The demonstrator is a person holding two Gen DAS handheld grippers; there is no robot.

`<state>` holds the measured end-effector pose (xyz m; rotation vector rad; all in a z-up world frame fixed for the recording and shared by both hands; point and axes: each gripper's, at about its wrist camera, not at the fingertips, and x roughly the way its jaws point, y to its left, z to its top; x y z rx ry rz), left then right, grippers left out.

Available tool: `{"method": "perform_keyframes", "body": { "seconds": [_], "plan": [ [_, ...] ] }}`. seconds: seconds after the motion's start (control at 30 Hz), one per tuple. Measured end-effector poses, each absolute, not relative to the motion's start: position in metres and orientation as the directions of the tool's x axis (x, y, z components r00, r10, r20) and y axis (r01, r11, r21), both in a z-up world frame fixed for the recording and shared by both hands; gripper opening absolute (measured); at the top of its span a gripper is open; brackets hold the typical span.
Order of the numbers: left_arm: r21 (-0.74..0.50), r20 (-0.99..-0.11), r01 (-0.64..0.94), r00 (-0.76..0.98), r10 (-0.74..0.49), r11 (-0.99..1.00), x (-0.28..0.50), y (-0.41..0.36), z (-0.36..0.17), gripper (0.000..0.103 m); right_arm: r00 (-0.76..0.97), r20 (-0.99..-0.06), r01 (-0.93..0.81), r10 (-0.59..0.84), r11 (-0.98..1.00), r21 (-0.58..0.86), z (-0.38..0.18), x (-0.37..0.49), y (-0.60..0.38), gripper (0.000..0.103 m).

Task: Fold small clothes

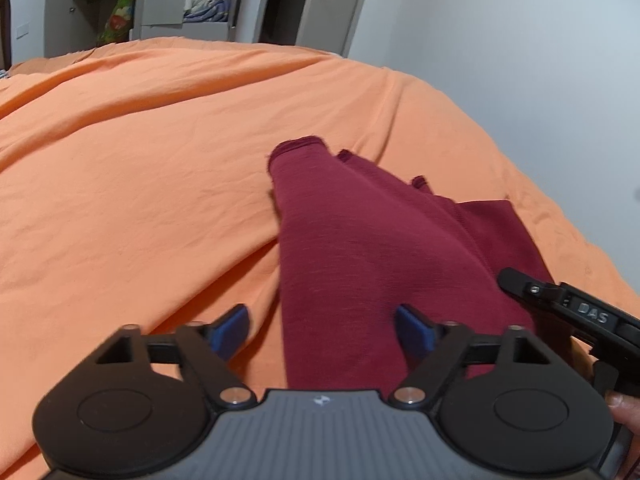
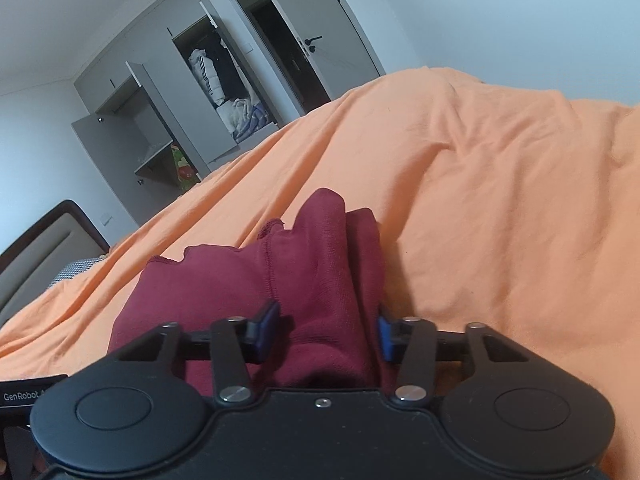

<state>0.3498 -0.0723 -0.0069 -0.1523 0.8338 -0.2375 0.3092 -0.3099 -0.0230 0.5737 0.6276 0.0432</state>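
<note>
A dark red knit garment [image 1: 360, 248] lies bunched on an orange bedsheet [image 1: 140, 168], running from the near edge toward the far middle of the bed. In the left wrist view the left gripper [image 1: 322, 330] has its blue-padded fingers [image 1: 232, 330] spread wide; the left pad sits over bare orange sheet and the right pad over the red cloth, and the cloth passes between them without either pad pressing it, so this tool holds nothing. The same view shows, at the near right, part of the other black tool [image 1: 576, 308] lying over the garment's right edge, with a fingertip [image 1: 624, 404] of the person at the frame's border. The right wrist view shows what the first cannot: the right gripper [image 2: 326, 330] has its jaws partly apart with a thick fold of the red garment [image 2: 320, 280] filling the gap, both blue pads [image 2: 268, 330] against the cloth, though whether they truly pinch it I cannot tell. This view also shows a raw rolled hem at the garment's far left. Far behind the bed both views show an open grey wardrobe [image 2: 172, 92] with clothes inside and a door [image 2: 320, 40] standing ajar; only the right view shows a dark headboard [image 2: 48, 248] at the left.
</note>
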Motion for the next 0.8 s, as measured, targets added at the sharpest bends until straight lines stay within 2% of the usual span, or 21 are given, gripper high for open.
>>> {"method": "perform_keyframes", "body": {
  "seconds": [0.03,0.1,0.13,0.23,0.33,0.5,0.8],
  "plan": [
    [-0.237,-0.708,0.157,0.647,-0.282,0.959,0.349,-0.073,-0.006,0.062,0.814,-0.546,0.129,0.199,0.854,0.504,-0.020,0.308,-0.308,0.030],
    [-0.243,-0.702,0.158,0.652,-0.286,0.957,0.348,-0.074,-0.003,0.056,0.816,-0.545,0.106,0.196,0.875,0.473,-0.014,0.308,-0.303,0.021],
    [-0.236,-0.699,0.163,0.657,-0.284,0.958,0.347,-0.075,-0.001,0.049,0.818,-0.541,0.091,0.196,0.885,0.457,-0.011,0.307,-0.300,0.019],
    [-0.233,-0.678,0.179,0.675,-0.291,0.956,0.345,-0.074,0.007,0.037,0.837,-0.513,0.047,0.191,0.908,0.416,0.004,0.303,-0.291,0.017],
    [-0.238,-0.651,0.193,0.696,-0.304,0.952,0.342,-0.070,0.017,0.033,0.858,-0.476,0.003,0.192,0.926,0.378,0.022,0.302,-0.281,0.016],
    [-0.214,-0.603,0.186,0.747,-0.280,0.959,0.340,-0.054,0.037,0.032,0.880,-0.417,-0.063,0.226,0.928,0.368,0.047,0.311,-0.261,0.016],
    [-0.135,-0.544,0.069,0.828,-0.132,0.988,0.348,0.000,0.062,0.032,0.889,-0.326,-0.186,0.321,0.905,0.383,0.063,0.355,-0.201,0.016]
  ]
}}
